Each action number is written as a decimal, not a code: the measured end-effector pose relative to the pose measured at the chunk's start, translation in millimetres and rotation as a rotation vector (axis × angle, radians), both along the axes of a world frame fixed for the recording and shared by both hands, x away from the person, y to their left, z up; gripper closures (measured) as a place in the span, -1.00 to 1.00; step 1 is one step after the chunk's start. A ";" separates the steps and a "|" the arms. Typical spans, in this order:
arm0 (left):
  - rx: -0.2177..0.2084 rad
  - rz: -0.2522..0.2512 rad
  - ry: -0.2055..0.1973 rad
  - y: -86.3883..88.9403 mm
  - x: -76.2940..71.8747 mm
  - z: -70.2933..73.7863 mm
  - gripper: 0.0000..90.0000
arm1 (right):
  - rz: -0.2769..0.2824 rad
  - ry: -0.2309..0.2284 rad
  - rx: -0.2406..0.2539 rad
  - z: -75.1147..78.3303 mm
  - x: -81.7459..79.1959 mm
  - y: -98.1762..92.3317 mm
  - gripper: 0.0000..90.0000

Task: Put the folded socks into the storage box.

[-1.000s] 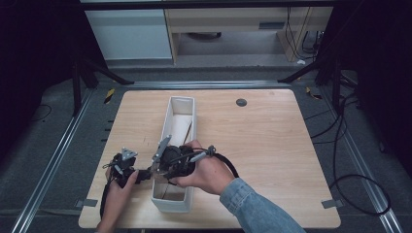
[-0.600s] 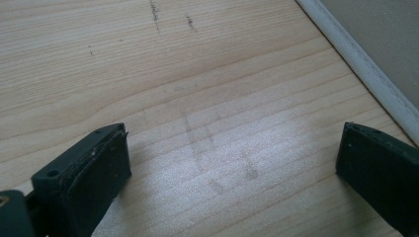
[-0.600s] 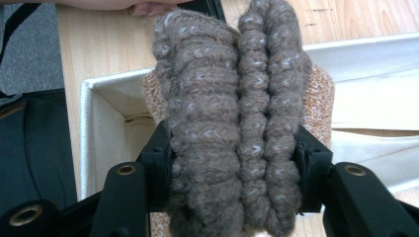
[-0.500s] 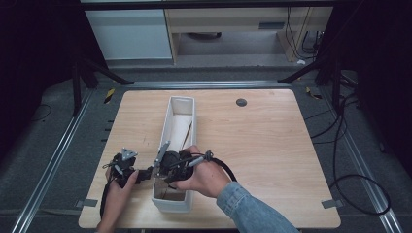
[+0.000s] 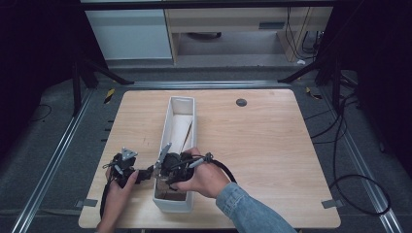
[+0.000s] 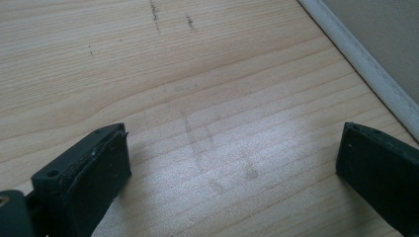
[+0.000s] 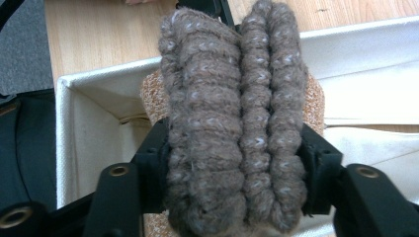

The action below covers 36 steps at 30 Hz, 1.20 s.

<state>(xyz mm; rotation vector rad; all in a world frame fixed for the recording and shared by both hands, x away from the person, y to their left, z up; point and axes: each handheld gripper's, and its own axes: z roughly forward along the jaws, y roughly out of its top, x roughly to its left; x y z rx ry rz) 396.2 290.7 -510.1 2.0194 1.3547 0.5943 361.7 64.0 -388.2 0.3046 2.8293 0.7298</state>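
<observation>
A long white bin (image 5: 186, 108) stands lengthwise on the wooden table (image 5: 272, 145). My right gripper (image 5: 167, 169) hangs over the bin's near end. In the right gripper view my right gripper (image 7: 237, 148) is shut on a rolled grey-brown woolly cloth (image 7: 232, 113), with an orange-tan knitted piece (image 7: 152, 96) just behind it and the bin's white wall (image 7: 81, 133) below. My left gripper (image 5: 142, 174) rests low on the table just left of the bin. In the left gripper view my left gripper (image 6: 232, 153) is open over bare wood, and the bin's wall (image 6: 375, 64) runs along the upper right.
A pale folded sheet (image 5: 180, 128) lies in the bin's far half. A black round grommet (image 5: 241, 102) sits in the tabletop at the back. The right gripper's black cable (image 5: 227, 171) loops on the table beside the hand. Wide bare wood lies to the right.
My right gripper has slid a little toward the near end of the bin, still holding the woolly cloth. The left gripper has stayed where it was.
</observation>
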 end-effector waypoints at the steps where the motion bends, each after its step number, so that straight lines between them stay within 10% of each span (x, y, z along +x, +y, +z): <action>1: 0.000 0.000 0.000 0.0 0.0 0.0 -1.00 | -0.005 0.002 0.000 0.4 0.1 -0.3 -0.11; 11: 0.000 0.000 -0.001 0.0 0.0 -0.1 -1.00 | -0.045 0.036 0.037 17.0 -0.6 -13.2 -0.61; 20: 0.000 0.000 0.000 0.0 0.0 0.0 -1.00 | -0.077 -0.001 0.079 47.2 -0.5 -29.1 -0.64; 36: 0.000 0.000 0.000 0.0 0.0 0.0 -1.00 | -0.160 -0.067 0.173 69.5 23.8 -46.5 0.46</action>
